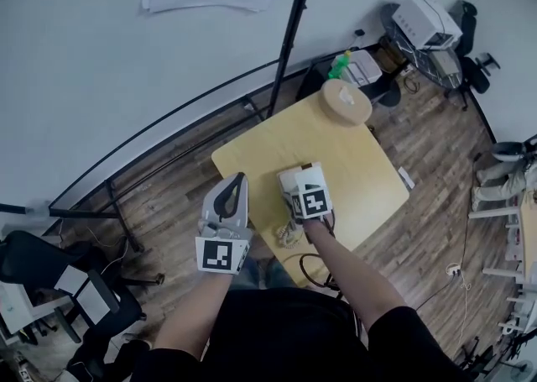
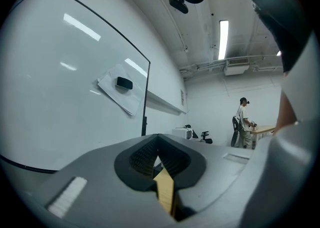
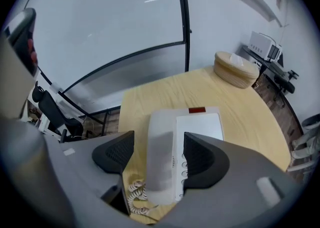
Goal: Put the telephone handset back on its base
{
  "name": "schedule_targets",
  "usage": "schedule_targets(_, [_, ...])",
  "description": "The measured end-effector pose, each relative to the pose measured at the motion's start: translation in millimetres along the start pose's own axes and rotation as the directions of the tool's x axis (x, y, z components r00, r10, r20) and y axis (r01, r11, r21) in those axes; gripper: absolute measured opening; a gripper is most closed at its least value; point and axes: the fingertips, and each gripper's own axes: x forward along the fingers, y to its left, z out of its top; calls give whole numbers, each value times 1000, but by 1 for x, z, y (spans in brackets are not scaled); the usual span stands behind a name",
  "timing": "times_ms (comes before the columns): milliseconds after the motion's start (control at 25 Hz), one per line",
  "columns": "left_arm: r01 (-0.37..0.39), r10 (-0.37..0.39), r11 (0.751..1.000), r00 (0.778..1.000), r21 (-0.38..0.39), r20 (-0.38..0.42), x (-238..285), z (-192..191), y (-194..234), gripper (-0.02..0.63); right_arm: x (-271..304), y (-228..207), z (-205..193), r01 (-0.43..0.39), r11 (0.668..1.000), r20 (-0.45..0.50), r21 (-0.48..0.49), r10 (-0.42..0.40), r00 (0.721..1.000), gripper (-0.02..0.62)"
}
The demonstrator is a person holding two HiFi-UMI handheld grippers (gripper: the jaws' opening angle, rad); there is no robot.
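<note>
Shows telephone handset lying lengthwise in the left side of its base, on the light wooden table, coiled cord trailing off the near end. Places right gripper above the handset, angled steeply down, jaws spread wide to either side, pads clear of it. Sets left gripper beside the table's near left edge, pointing level toward the whiteboard, jaws closed tip to tip, empty. Includes round wooden box at the far corner.

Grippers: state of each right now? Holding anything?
Left gripper: shut, holding nothing.
Right gripper: open; the handset lies between its jaws, not gripped, resting on the base.
</note>
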Motion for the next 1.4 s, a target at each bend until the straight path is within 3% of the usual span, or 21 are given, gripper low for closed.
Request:
schedule_targets(120, [4, -4, 1000, 1000, 5, 18, 6, 8, -3, 0, -39, 6, 29, -22, 999, 117, -24, 25, 993, 316])
schedule_targets(240, [18, -18, 1000, 999, 13, 28, 12, 17, -8, 0, -86, 10, 57, -22, 997, 244, -68, 38, 969, 237])
schedule_targets(320, [25, -26, 999, 999, 20, 38, 15, 24, -11, 0, -118, 12, 73, -2, 994, 330, -107, 37, 943, 148])
schedule_targets(440, [34, -35, 999, 998, 27, 56, 19, 35, -14, 0, -167, 16, 92, 48, 987, 459, -151, 27, 888, 74])
schedule_targets(520, [34, -37, 999, 996, 34, 85, 21, 44, -15, 0, -198, 19, 102, 96, 980, 550, -173, 16, 835, 32])
schedule_targets(640, [38, -46, 998, 991, 59, 129, 23, 59, -17, 0, -238, 24, 110, 170, 967, 675, -192, 4, 738, 17])
schedule_targets(840, [55, -66, 995, 987, 77, 148, 26, 77, -23, 0, -294, 20, 112, 251, 963, 843, -99, -53, 536, 11])
schedule_targets(960, [67, -82, 993, 984, 93, 159, 26, 88, -28, 0, -311, 16, 109, 277, 959, 887, -58, -78, 456, 11])
schedule_targets(1080, [76, -94, 991, 981, 107, 170, 26, 97, -32, 0, -316, 15, 107, 287, 957, 898, -51, -82, 433, 9])
schedule_targets(1240, [80, -99, 990, 979, 113, 177, 24, 100, -33, 0, -309, 19, 102, 304, 949, 886, -77, -75, 458, 6])
schedule_targets(1400, [83, -101, 991, 978, 106, 183, 25, 100, -35, 0, -306, 19, 105, 302, 949, 891, -89, -60, 450, 6])
